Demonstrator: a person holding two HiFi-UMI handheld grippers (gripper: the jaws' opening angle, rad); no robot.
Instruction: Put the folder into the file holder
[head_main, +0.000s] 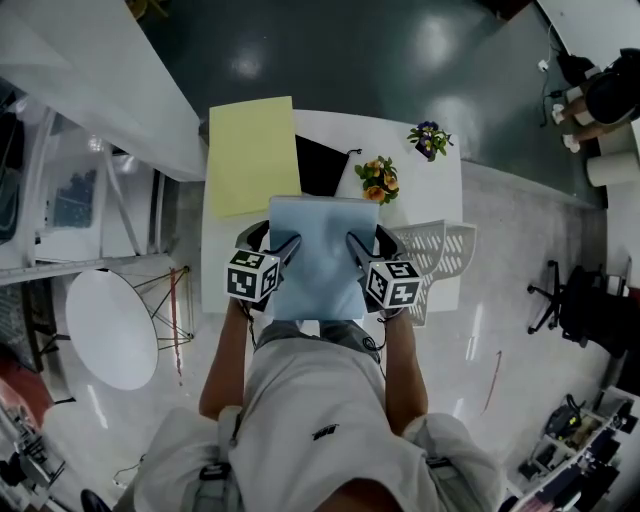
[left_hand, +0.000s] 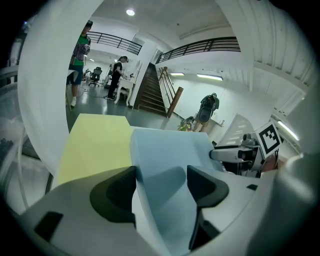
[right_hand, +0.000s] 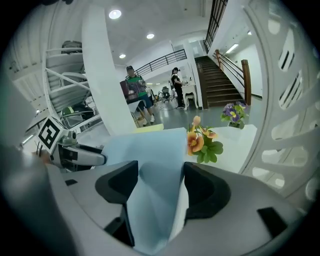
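1. The light blue folder (head_main: 318, 255) hangs in the air over the near half of a white table (head_main: 425, 195), its flat face turned up toward the head view. It is plain and pale, with no print to be seen.
2. The left gripper (head_main: 277, 240) pinches the folder's left edge. In the left gripper view the blue sheet (left_hand: 170, 160) runs between the dark pads of that gripper (left_hand: 161, 182) and buckles into a fold there.
3. The right gripper (head_main: 370, 240) clamps the right edge in the same way. In the right gripper view the folder (right_hand: 150, 150) is creased into a narrow wedge between the pads of that gripper (right_hand: 160, 182).
4. The white file holder (head_main: 440, 250) stands on the table just to the right of the folder, near the right gripper. Its walls are cut with long slots, and they fill the right side of the right gripper view (right_hand: 290, 100). The folder is outside it.
5. A yellow folder (head_main: 252, 155) lies beyond the blue one on the far left of the table, overhanging the table's edge; it also shows in the left gripper view (left_hand: 95, 145).
6. A flat black item (head_main: 322, 165) lies just beside the yellow folder, partly under the blue one's far edge. What it is cannot be told.
7. A small pot of orange flowers (head_main: 378, 180) stands just beyond the folder's far right corner, and a pot of purple flowers (head_main: 429, 138) stands farther back near the table's far right corner.
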